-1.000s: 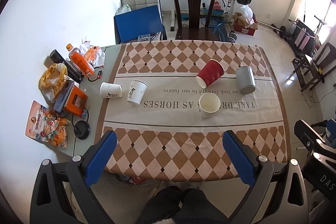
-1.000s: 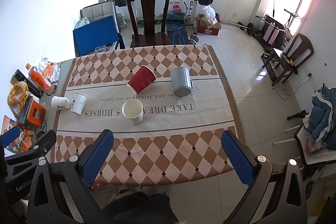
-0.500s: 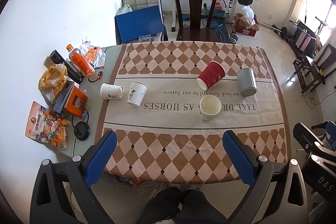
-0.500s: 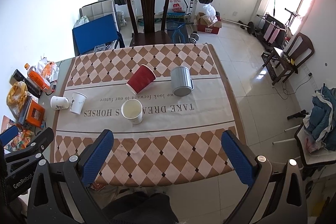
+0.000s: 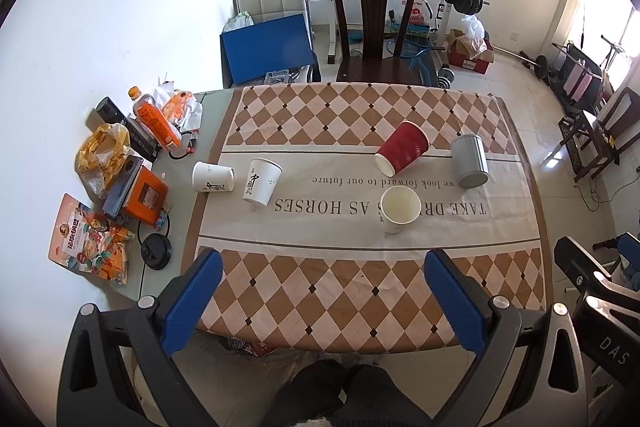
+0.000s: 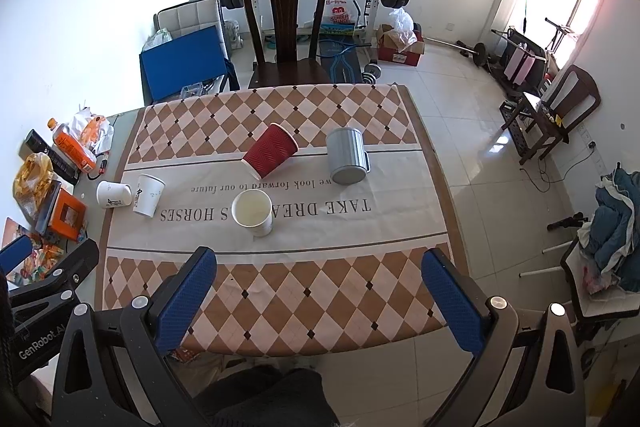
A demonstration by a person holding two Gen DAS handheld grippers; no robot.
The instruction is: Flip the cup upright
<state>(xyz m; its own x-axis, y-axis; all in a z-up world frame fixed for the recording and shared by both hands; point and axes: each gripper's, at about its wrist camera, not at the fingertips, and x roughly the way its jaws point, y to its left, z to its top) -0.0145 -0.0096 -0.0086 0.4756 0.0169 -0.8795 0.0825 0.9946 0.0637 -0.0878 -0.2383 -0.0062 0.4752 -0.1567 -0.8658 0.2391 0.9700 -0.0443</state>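
Observation:
A red ribbed cup (image 5: 402, 153) (image 6: 271, 155) lies on its side mid-table. A grey metal mug (image 5: 469, 161) (image 6: 346, 157) lies on its side to its right. A white paper cup (image 5: 398, 209) (image 6: 253, 211) stands upright in front of them. One white printed cup (image 5: 213, 177) (image 6: 113, 194) lies on its side at the left, with another (image 5: 262, 181) (image 6: 149, 195) standing beside it. My left gripper (image 5: 326, 301) and right gripper (image 6: 320, 297) are both open and empty, high above the table's near edge.
The table wears a checked cloth (image 5: 360, 291). Snack bags, an orange bottle (image 5: 154, 119), a box and a black lid (image 5: 156, 251) crowd the left edge. A dark wooden chair (image 5: 374, 27) stands at the far side, with gym weights behind it.
Both cameras have shifted very slightly. No cup has moved, and both grippers stay open.

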